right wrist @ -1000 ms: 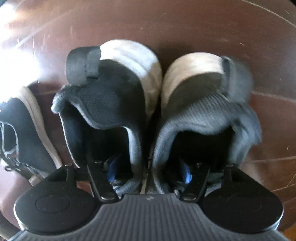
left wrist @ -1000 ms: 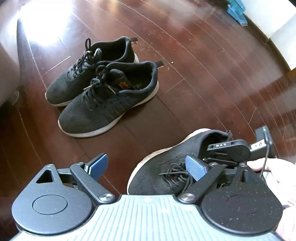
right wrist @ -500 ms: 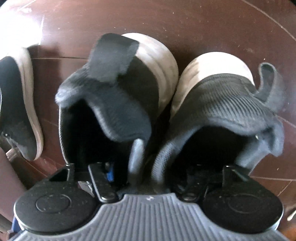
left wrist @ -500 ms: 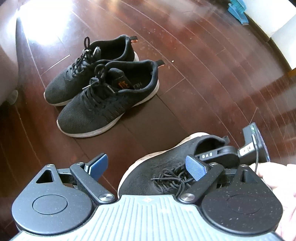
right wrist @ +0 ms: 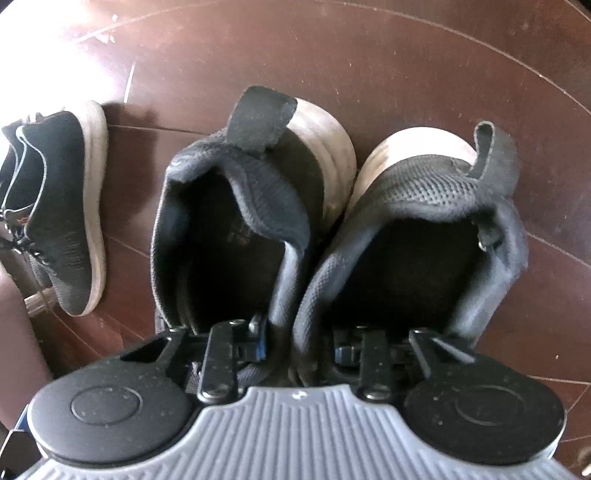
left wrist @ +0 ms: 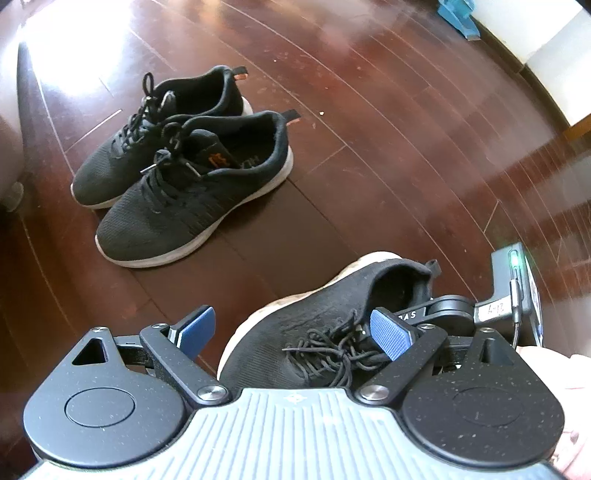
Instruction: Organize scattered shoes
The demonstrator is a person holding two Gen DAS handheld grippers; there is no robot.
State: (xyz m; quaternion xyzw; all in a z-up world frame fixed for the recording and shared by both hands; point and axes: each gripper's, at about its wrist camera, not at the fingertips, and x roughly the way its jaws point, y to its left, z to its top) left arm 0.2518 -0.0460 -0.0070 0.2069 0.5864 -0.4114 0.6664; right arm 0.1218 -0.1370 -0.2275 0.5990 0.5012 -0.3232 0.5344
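Below the left wrist camera, the left gripper (left wrist: 293,328) hangs with its blue-padded fingers (left wrist: 389,334) spread wide and nothing between them. Under it spreads a dark reddish wooden floor (left wrist: 388,155) of glossy planks, scuffed in places, with a bright patch of glare at the upper left. A pair of black sneakers (left wrist: 184,173) with white soles stands side by side on the planks, toes pointing to the lower left, laces tied. Closer in, a single black shoe (left wrist: 317,332) with a pale sole and loose laces sits just beyond the fingers; the right gripper (left wrist: 450,314) reaches into its opening, and a hand (left wrist: 554,373) shows at the right edge. A white wall base runs along the upper right corner, with a blue object (left wrist: 460,16) beside it.

From the right wrist camera, two dark shoes (right wrist: 332,229) fill the frame heel-up, side by side and touching. The right gripper's fingers (right wrist: 258,343) go one into each opening and pinch the two inner walls together. The same brown planks lie behind. At the left, another black sneaker (right wrist: 62,225) lies on the floor, near but apart.
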